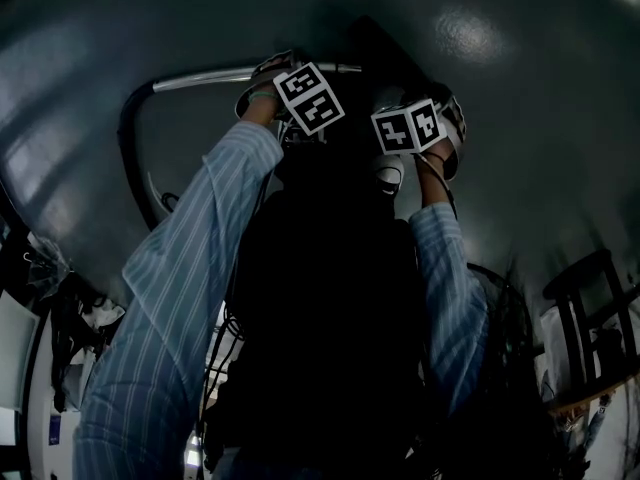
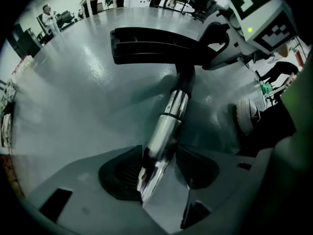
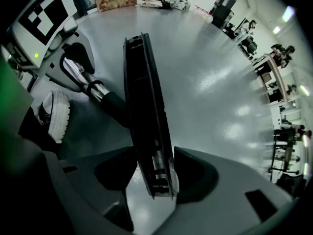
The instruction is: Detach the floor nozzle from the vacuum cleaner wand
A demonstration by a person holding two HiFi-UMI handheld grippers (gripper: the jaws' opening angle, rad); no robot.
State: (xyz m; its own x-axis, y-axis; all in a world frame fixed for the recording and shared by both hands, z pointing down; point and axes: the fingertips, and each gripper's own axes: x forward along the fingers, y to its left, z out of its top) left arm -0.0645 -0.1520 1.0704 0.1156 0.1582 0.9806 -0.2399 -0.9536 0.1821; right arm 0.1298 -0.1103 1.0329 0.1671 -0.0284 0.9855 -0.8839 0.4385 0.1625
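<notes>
Chrome wand (image 2: 168, 121), one, black floor nozzle (image 2: 151, 45), one, white shoe (image 2: 244, 114), one

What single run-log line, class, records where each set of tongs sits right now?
left tongs: open, straddling wand | right tongs: open, straddling floor nozzle end | floor nozzle: attached to wand

Pale blue pin-striped sleeves (image 1: 190, 268) are worn either side of a black vest (image 1: 330, 308); above the vest, white cubes (image 1: 309, 98) printed with black square markers are seen.
</notes>
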